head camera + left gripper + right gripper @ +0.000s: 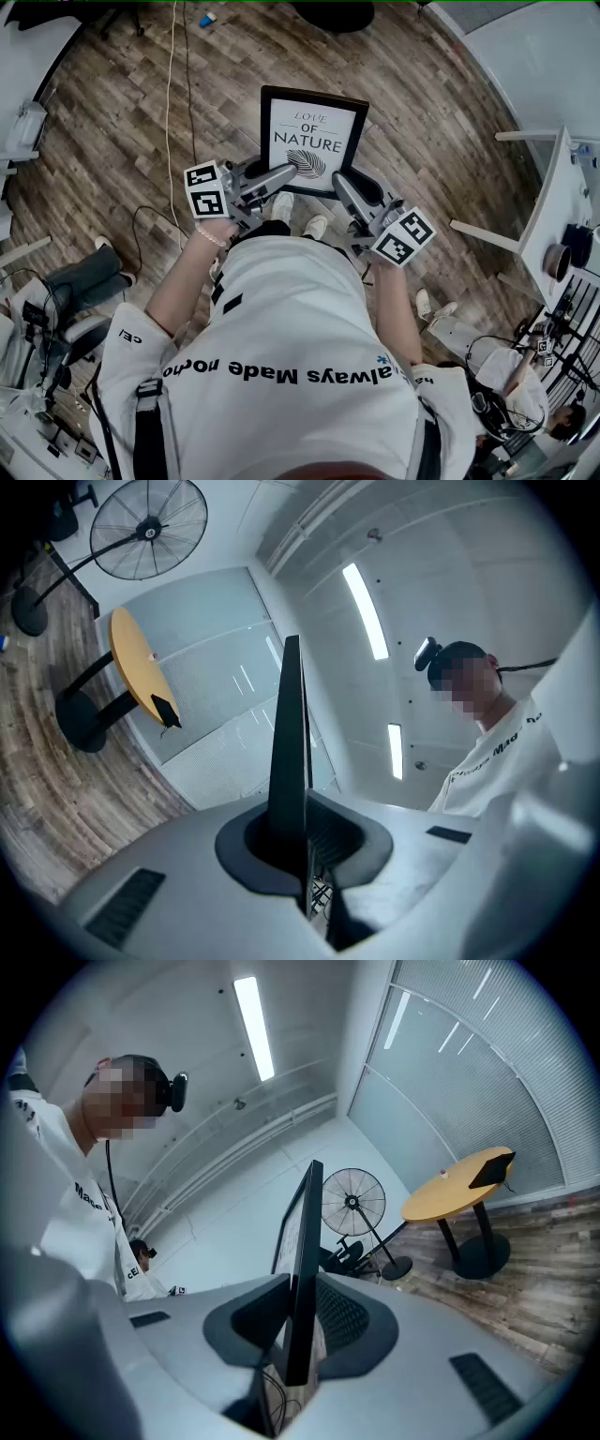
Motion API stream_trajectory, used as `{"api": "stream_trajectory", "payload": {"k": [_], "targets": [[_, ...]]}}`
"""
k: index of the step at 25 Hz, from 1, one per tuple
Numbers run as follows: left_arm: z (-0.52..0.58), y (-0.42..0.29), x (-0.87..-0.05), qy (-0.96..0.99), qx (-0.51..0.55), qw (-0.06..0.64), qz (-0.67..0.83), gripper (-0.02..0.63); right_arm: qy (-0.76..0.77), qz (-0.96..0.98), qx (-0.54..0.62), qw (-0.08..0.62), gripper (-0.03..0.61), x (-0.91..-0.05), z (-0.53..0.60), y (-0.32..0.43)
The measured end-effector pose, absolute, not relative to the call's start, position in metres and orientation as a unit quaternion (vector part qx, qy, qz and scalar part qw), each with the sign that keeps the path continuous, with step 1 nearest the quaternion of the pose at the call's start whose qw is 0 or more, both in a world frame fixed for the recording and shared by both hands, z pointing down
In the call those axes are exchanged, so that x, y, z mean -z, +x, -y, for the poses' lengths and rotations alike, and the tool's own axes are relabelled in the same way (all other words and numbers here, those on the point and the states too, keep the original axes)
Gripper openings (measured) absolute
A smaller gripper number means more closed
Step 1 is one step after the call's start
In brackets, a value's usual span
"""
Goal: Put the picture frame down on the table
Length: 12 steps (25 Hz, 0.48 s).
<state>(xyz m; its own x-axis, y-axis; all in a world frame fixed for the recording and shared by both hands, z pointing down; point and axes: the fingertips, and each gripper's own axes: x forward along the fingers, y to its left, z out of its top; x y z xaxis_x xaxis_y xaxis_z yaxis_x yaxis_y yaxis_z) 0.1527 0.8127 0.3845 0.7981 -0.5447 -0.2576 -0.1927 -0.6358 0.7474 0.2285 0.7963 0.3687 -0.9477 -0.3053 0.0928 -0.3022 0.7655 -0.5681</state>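
The picture frame (314, 141) is black with a white print that reads "LOVE OF NATURE" and shows a leaf. In the head view it hangs upright over the wooden floor, in front of the person. My left gripper (289, 172) is shut on its lower left edge and my right gripper (340, 181) on its lower right edge. The left gripper view shows the frame (288, 733) edge-on, clamped between the pads of the left gripper (298, 841). In the right gripper view the frame (306, 1260) is likewise pinched edge-on by the right gripper (298, 1321).
A white table (555, 202) stands at the right with a small round container (557, 262) on it. A round yellow table (137, 664) and a standing fan (148, 527) are farther off. Cables (172, 84) trail on the floor. Other people sit at the lower left (89, 277) and lower right (506, 375).
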Motion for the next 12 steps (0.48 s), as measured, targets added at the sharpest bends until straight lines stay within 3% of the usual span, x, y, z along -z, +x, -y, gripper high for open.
{"api": "stream_trajectory", "payload": {"k": [12], "targets": [[-0.8132,0.1531,-0.3891,0.870,0.235,0.374,0.217,0.032,-0.171,-0.939,0.298,0.005,0.103,-0.3729,-0.7945,0.2284]]}}
